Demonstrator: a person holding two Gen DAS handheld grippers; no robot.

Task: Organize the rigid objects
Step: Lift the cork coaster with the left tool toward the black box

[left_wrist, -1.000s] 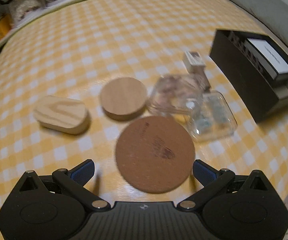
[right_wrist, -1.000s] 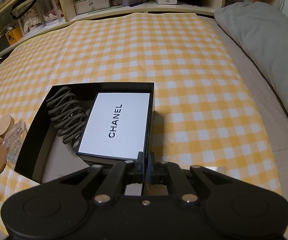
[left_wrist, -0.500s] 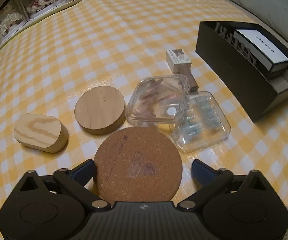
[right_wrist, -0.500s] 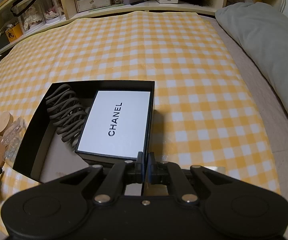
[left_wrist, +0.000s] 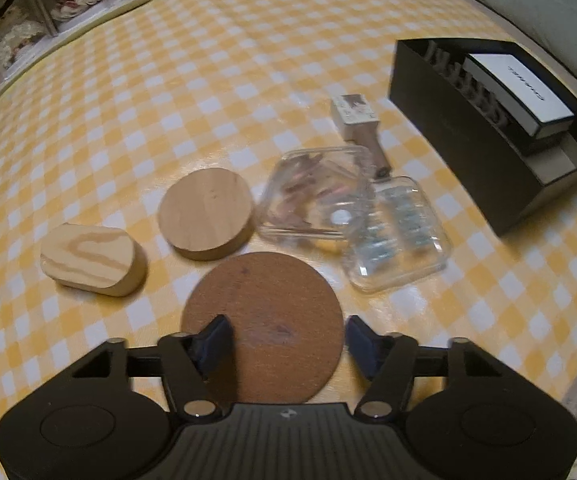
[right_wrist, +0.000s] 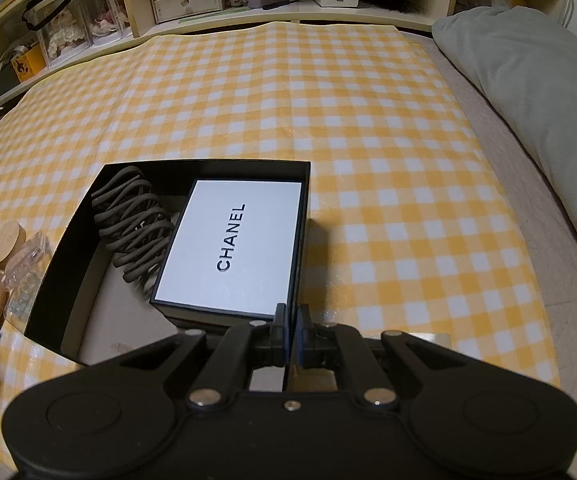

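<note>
— So where are you holding the left gripper [left_wrist: 284,340]?
— Over the round cork coaster [left_wrist: 262,316] lying on the checked cloth [left_wrist: 208,80]; your jaws have just been narrowing, straddling it without pressing.
— And your right gripper [right_wrist: 291,334]?
— Pinched shut on the black box [right_wrist: 68,240] wall, beside the white Chanel box [right_wrist: 232,248].

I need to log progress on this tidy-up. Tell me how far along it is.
Done: a white box and a coiled hair clip lie in the black box. In hand: the left gripper, jaws just narrowing, straddles the cork coaster without gripping; the right gripper pinches the black box's wall. Left: two wooden blocks, two clear cases and a small box.
</note>
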